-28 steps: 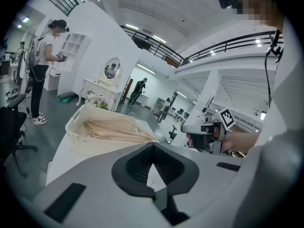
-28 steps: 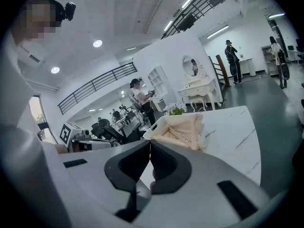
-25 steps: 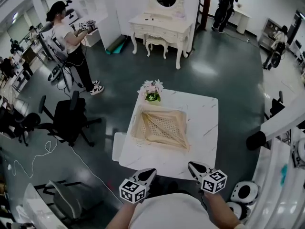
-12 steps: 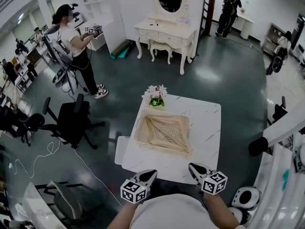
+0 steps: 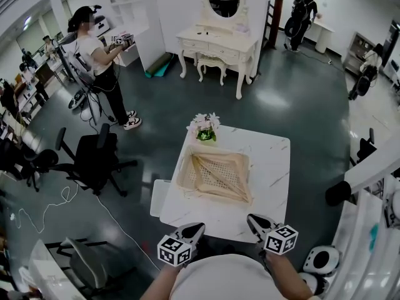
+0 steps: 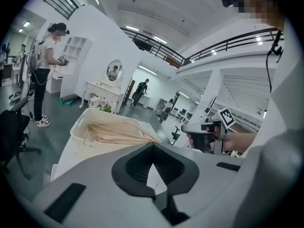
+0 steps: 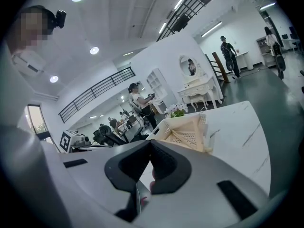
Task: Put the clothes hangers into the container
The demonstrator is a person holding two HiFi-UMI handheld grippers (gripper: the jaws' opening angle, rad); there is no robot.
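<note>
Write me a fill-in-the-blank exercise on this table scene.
1. The wooden hangers lie ____ the basket.
2. The flowers stand at the ____ edge of the table, beyond the basket.
3. The left gripper and right gripper both have their jaws ____ and hold nothing.
Missing: inside; far; shut.

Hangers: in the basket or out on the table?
In. The wooden hangers lie inside the cream basket on the white table; none shows on the tabletop.

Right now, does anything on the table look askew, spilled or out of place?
Nothing is spilled or damaged. Only the hangers lie crossed in the basket, with their ends poking past one corner.
</note>
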